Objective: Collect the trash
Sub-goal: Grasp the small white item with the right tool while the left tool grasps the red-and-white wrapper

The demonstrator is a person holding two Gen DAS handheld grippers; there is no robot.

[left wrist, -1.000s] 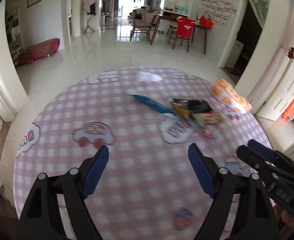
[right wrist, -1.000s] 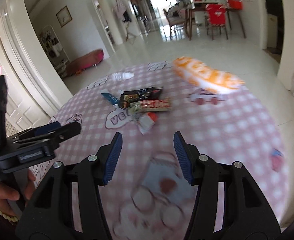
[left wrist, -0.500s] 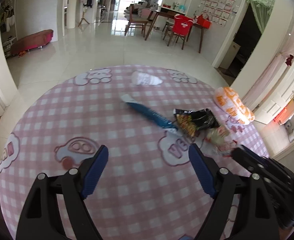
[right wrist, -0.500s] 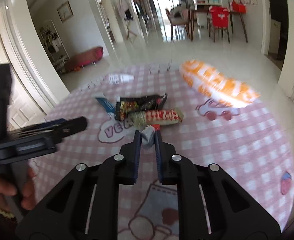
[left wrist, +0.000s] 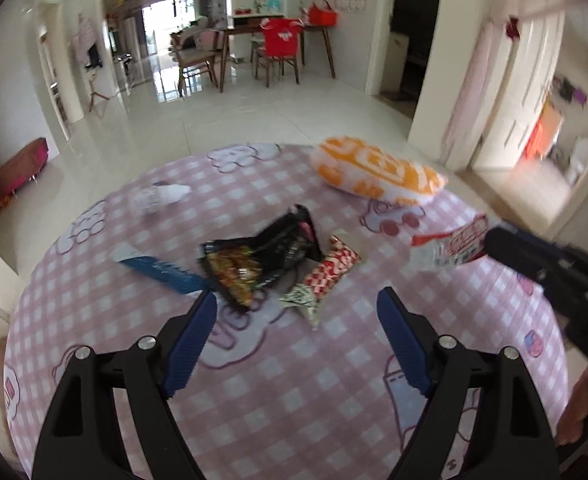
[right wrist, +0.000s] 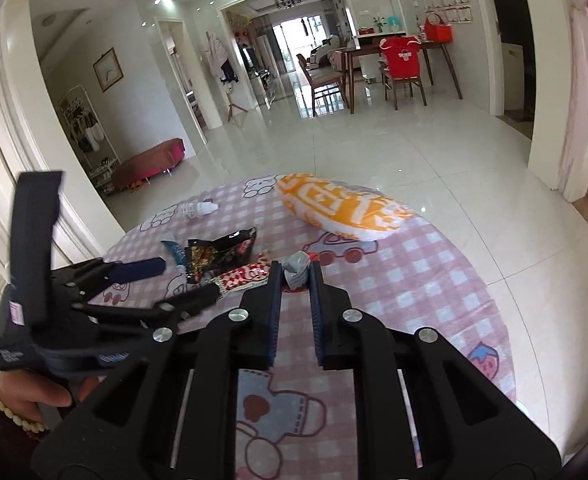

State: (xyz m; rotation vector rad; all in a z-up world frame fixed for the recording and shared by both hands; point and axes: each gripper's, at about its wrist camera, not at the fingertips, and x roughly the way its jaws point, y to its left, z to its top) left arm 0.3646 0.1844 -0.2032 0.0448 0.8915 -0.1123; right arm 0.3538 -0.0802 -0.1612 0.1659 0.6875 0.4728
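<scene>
A crinkled silver-and-red wrapper [right wrist: 296, 270] sits pinched between the right claw's [right wrist: 296, 276] blue ribbed pads, lifted off the pink checked tablecloth [right wrist: 414, 280]. The left claw [left wrist: 296, 312] hangs spread wide, nothing in it; just ahead lie a glossy black packet [left wrist: 261, 256], a red-and-white checked wrapper [left wrist: 326, 276] and a flat blue strip [left wrist: 161, 274]. Farther off, a puffy orange bag [left wrist: 378, 172].
</scene>
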